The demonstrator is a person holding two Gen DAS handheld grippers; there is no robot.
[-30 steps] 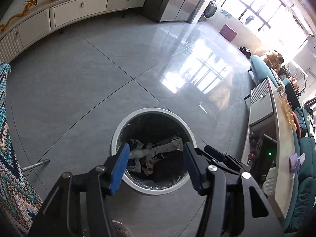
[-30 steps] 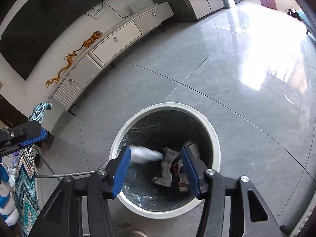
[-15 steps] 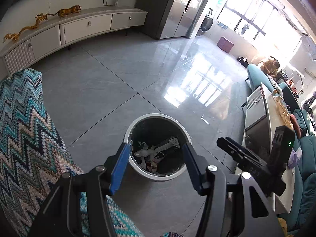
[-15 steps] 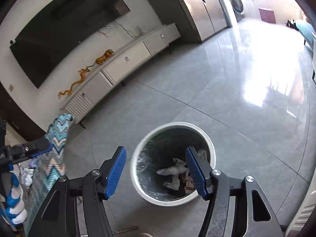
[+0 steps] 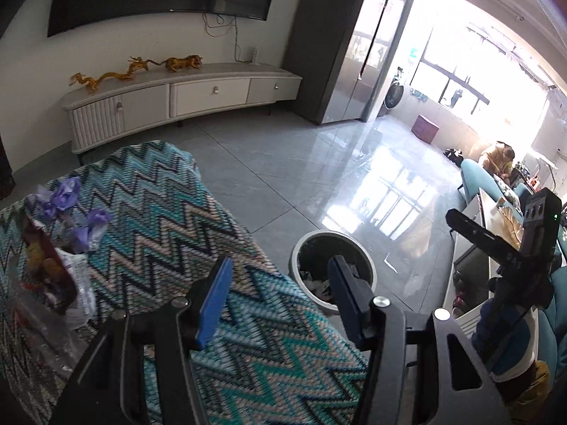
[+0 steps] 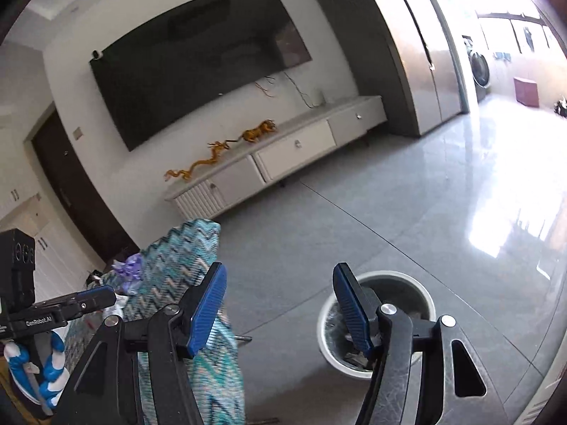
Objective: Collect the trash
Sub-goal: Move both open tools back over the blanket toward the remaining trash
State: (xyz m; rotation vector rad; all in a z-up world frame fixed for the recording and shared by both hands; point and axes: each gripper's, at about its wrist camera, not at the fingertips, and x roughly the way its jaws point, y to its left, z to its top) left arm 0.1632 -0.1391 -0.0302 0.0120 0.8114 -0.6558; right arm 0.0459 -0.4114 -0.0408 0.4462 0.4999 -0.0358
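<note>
We hold the left gripper [image 5: 278,299] above the zigzag-patterned cloth [image 5: 184,219], jaws half open with nothing between them. We hold the right gripper [image 6: 280,306] over the floor [image 6: 389,212], jaws likewise parted and empty; they have just been opening. The round white bin [image 5: 333,272] stands on the floor to the right of the cloth, with crumpled trash inside. More trash, purple wrappers [image 5: 71,209] and a clear plastic bag [image 5: 46,290], lies on the left part of the cloth.
</note>
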